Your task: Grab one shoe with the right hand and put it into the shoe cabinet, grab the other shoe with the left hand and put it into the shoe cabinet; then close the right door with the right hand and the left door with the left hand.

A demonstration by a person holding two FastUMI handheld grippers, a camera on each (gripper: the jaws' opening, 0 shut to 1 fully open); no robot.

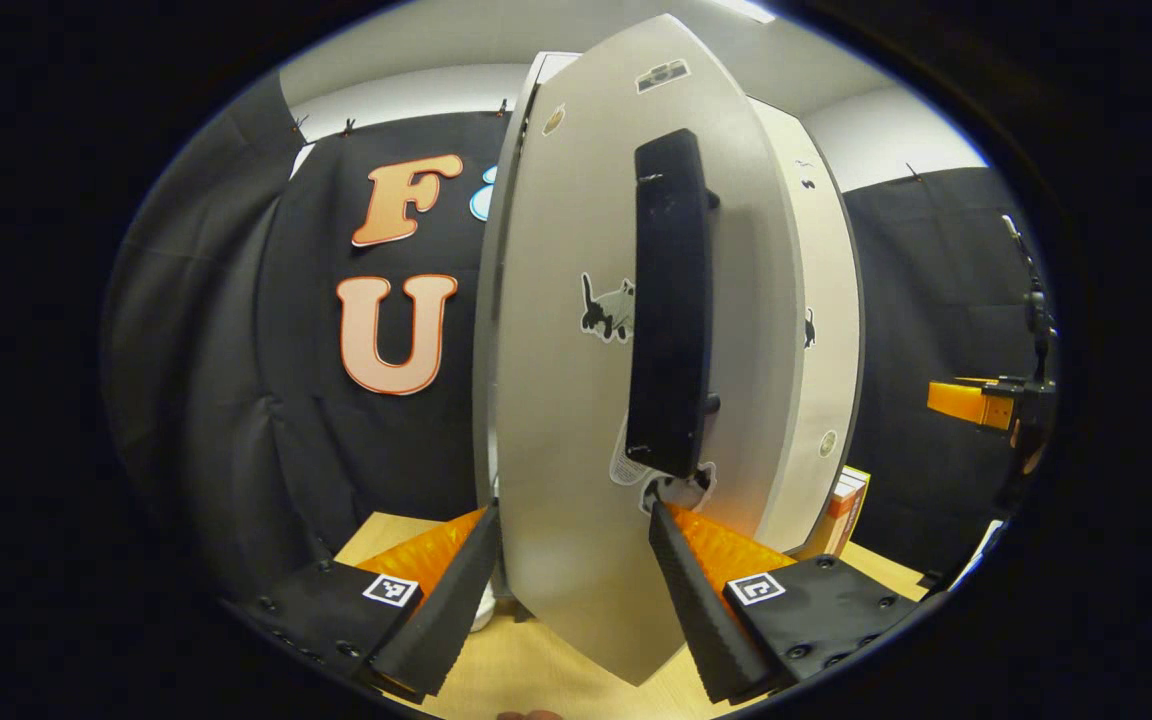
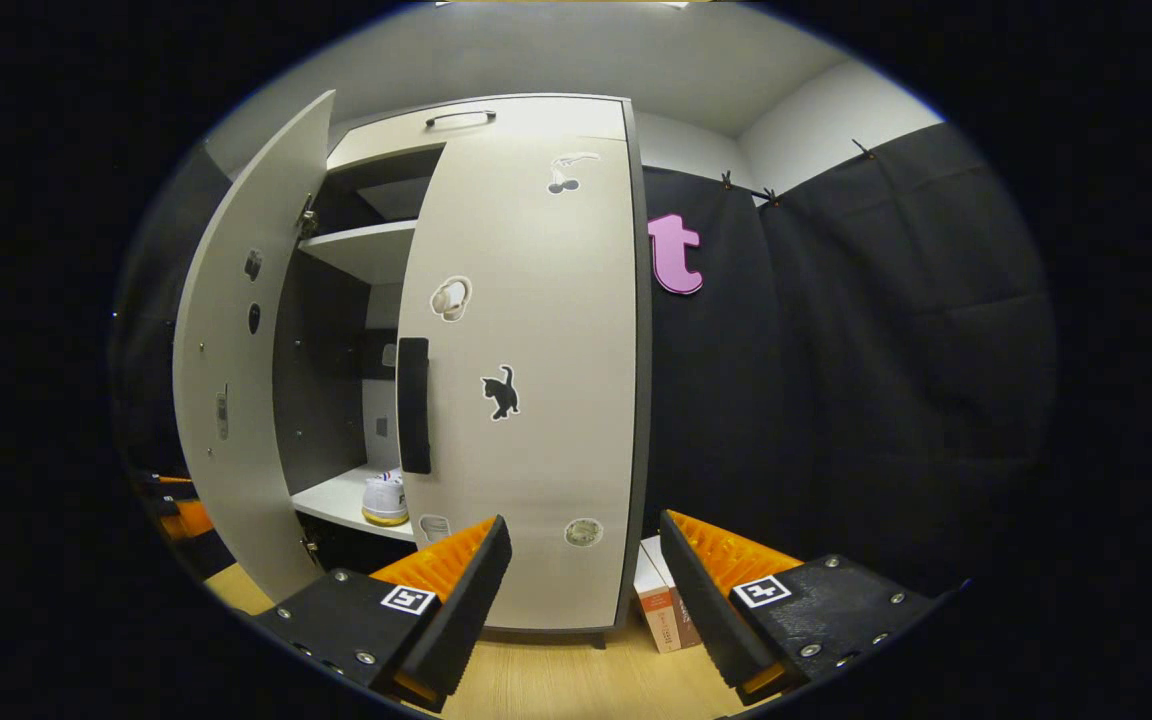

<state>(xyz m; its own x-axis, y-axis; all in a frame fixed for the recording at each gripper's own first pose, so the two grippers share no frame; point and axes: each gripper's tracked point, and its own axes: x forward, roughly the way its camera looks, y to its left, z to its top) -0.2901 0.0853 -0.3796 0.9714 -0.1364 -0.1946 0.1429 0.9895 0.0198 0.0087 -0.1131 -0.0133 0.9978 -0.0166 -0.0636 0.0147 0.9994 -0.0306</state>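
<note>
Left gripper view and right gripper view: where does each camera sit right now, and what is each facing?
Left gripper view: rides the left gripper, facing the open left door edge-on, close to its black handle; the door stands between its open fingers.
Right gripper view: rides the right gripper, set back, facing the shut right door; a shoe sits inside the cabinet.
Shared: both doors.

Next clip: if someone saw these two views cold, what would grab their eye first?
In the left gripper view, the left door looms edge-near, its black handle just ahead of the open left gripper. In the right gripper view, the shoe cabinet stands with its right door nearly shut and the other swung wide, a white shoe on the lower shelf in the gap.
</note>
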